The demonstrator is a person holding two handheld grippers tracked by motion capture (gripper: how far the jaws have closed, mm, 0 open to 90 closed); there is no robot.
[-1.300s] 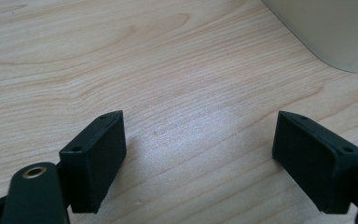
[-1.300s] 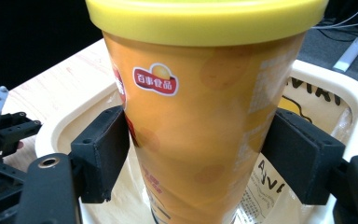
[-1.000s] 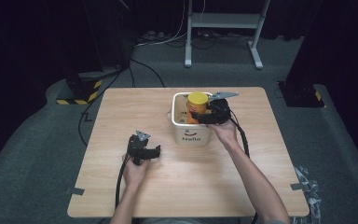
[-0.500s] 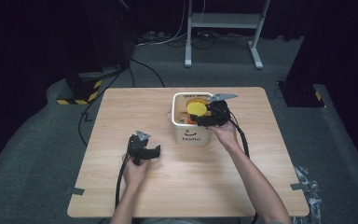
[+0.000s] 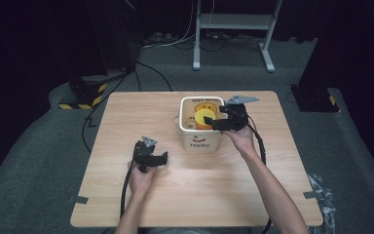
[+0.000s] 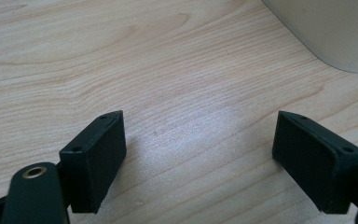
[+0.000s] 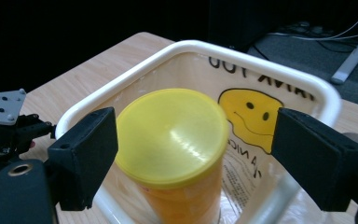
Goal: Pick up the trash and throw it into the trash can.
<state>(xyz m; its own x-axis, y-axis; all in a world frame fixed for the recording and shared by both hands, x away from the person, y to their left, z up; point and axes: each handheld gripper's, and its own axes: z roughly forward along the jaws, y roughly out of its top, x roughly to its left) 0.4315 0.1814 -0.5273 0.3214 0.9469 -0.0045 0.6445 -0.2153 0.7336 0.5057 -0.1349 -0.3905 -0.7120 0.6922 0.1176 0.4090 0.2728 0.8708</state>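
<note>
Two grippers are working at the tabletop (image 5: 126, 112), and the change over the last second is on the right. A second ago the orange canister (image 5: 203, 118) with the yellow lid (image 7: 172, 135) was standing high above the rim of the white bin (image 5: 187, 134); now it is sitting lower, inside the bin, with the lid roughly level with the rim. In the right gripper view the right gripper (image 7: 196, 156) is hovering over it with its fingers (image 7: 85, 156) spread wide, the lid lying between them with a clear gap on the far side, so the grasp looks released. That is suggesting the drop into the bin is essentially done, and backing the gripper up and out is likely what remains.

Meanwhile the left gripper (image 5: 149, 156) is resting low over bare wood in front of the bin, where it was a second ago, its fingers (image 6: 95, 158) open and holding nothing; the bin's pale wall (image 6: 335, 32) is showing at the upper right of its view. Nothing else is lying on the tabletop. Only the bin's rim is crowding the right gripper's way out, so a straight lift looks safest.
</note>
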